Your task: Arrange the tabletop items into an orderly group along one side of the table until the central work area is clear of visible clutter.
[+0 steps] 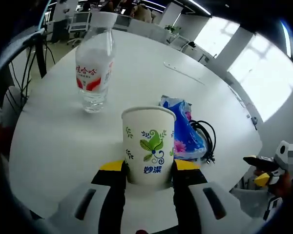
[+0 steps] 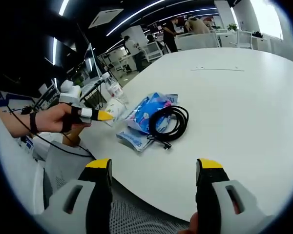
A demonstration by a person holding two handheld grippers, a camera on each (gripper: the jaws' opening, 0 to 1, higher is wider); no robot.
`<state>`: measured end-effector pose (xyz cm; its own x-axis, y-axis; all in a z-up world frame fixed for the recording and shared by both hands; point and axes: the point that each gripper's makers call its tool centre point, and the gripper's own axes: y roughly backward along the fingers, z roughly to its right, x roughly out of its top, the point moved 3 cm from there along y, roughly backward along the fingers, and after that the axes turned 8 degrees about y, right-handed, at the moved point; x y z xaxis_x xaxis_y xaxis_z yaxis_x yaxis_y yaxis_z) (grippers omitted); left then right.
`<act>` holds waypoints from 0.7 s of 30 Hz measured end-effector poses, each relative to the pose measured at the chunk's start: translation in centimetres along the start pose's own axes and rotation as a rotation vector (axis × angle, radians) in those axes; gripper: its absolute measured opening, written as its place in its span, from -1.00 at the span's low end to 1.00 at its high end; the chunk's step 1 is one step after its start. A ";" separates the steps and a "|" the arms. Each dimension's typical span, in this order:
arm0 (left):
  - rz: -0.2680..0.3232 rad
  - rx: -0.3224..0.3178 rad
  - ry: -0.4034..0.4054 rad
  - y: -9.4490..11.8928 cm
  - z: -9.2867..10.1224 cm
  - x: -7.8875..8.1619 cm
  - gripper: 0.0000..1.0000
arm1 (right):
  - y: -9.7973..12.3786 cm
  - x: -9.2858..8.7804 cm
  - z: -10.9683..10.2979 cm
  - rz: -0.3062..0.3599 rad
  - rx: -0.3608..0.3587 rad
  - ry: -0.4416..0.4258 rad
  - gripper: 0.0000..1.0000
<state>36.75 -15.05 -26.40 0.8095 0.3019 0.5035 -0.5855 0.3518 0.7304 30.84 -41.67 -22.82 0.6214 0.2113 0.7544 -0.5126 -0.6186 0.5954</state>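
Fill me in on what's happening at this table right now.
A person is tidying a round white table with two handheld grippers. The left gripper is shut on a paper cup, near a water bottle. The right gripper hangs open at the table's edge, facing a blue packet and a coiled black cable.

Matt paper cup, clear glossy plastic bottle, smooth white table.

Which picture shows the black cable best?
The right gripper view. There the black cable lies coiled in full on the white table, partly on the blue packet. In the left gripper view, the cable peeks out beyond the packet, beside the paper cup.
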 end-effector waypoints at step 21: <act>0.055 -0.078 -0.067 2.1 3.7 0.2 -0.27 | -0.4 2.7 -0.8 -0.028 0.060 0.061 0.35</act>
<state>35.89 -17.51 -23.07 0.7756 0.2641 0.5733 -0.6287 0.4046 0.6641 32.28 -40.27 -20.83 0.5968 0.2734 0.7544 -0.4582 -0.6557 0.6001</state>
